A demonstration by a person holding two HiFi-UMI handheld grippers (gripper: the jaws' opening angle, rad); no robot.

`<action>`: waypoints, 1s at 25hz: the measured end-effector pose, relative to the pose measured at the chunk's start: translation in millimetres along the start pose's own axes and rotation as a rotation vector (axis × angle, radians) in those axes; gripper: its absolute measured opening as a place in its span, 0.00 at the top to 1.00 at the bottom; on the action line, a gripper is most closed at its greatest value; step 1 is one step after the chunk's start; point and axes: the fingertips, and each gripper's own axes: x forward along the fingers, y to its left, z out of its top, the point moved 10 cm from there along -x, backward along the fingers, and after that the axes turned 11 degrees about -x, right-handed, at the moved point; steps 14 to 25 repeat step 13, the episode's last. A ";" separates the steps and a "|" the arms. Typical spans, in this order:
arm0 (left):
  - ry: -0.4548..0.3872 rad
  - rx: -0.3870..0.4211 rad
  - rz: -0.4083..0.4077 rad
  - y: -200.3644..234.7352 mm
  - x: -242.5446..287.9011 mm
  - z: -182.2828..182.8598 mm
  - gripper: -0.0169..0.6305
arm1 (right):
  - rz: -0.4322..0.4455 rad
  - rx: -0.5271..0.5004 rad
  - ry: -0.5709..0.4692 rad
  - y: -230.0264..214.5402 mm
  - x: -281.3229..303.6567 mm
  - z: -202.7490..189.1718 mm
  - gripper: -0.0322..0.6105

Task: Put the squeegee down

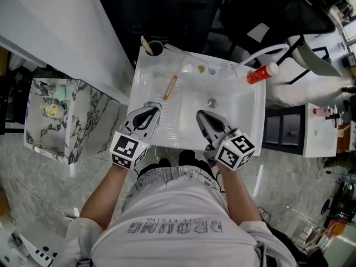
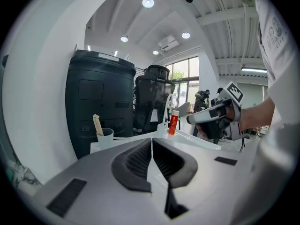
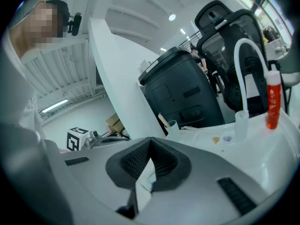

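Observation:
A slim orange-handled tool (image 1: pixel 170 87), apparently the squeegee, lies flat on the left part of the white basin (image 1: pixel 245 110), with no gripper touching it. My left gripper (image 1: pixel 151 112) hovers over the basin's near left edge, just short of the tool. Its jaws are shut with nothing between them (image 2: pixel 152 139). My right gripper (image 1: pixel 202 116) is level with it over the near middle of the basin. Its pads also meet at the tips, holding nothing (image 3: pixel 150 140). The tool is out of sight in both gripper views.
A white cup with a wooden stick (image 1: pixel 153 48) stands at the basin's far left corner. A red bottle (image 1: pixel 261 73) lies at the far right beside a white hose (image 1: pixel 267 52). The drain (image 1: pixel 212 102) is mid-basin. A marble-patterned box (image 1: pixel 61 118) stands at left, and a black bin (image 2: pixel 98 97) behind the basin.

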 end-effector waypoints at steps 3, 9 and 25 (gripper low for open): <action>-0.005 -0.002 0.006 1.1 1.7 2.7 0.93 | 0.002 0.000 0.005 -0.4 1.6 2.8 0.94; -0.004 -0.006 0.014 4.6 3.3 4.4 0.93 | 0.002 -0.004 0.014 -2.4 3.9 5.2 0.94; -0.008 -0.008 0.016 7.7 6.6 7.6 0.93 | 0.003 -0.004 0.007 -6.7 5.6 6.5 0.94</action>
